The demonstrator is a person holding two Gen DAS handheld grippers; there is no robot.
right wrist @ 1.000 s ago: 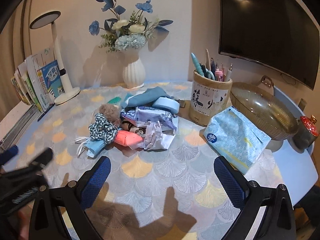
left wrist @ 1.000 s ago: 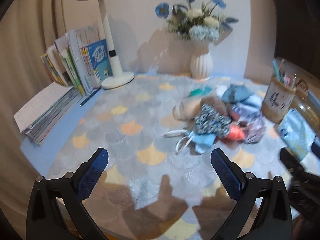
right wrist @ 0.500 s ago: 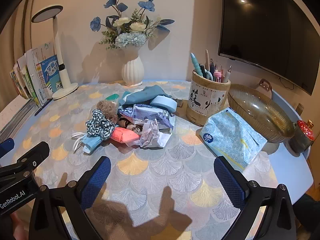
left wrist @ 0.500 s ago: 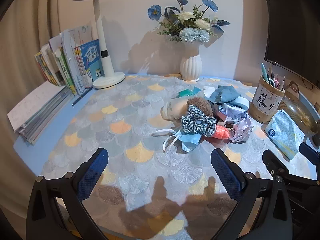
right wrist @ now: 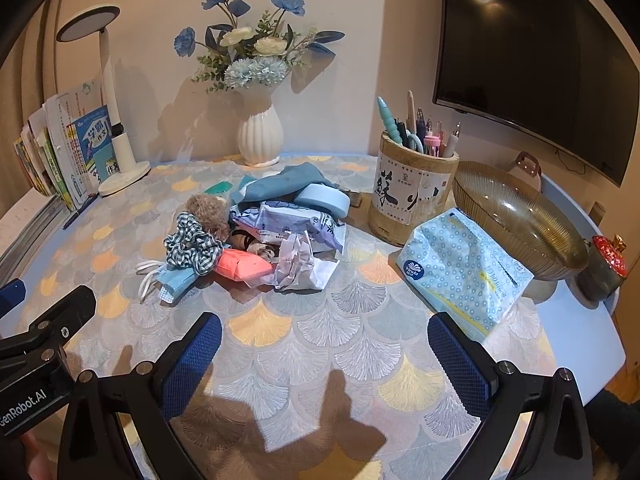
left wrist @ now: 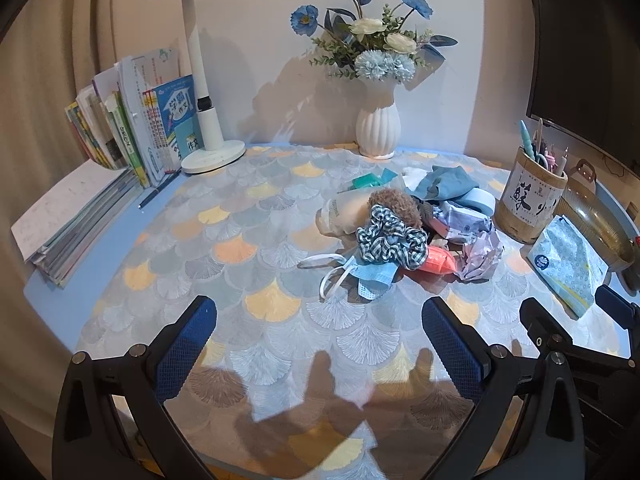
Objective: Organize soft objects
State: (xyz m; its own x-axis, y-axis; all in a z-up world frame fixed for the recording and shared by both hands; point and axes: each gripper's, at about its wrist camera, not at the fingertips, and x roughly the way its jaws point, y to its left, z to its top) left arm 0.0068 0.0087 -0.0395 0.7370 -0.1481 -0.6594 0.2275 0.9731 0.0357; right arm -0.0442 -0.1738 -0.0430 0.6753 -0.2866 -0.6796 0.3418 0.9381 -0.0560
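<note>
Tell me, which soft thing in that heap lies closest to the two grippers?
The light blue face mask with white ear loops. It sticks out at the heap's near edge, just in front of the checked scrunchie; everything else sits farther back.

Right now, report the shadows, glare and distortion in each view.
Left wrist: sharp, fisheye-bent edges; left gripper shadow falls on the tablecloth, the flowers' shadow on the wall. Right wrist: sharp; a light glints on the TV screen; right gripper shadow on the cloth.

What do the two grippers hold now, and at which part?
Nothing is held. The left gripper and the right gripper are both open above the table, short of the pile.
</note>
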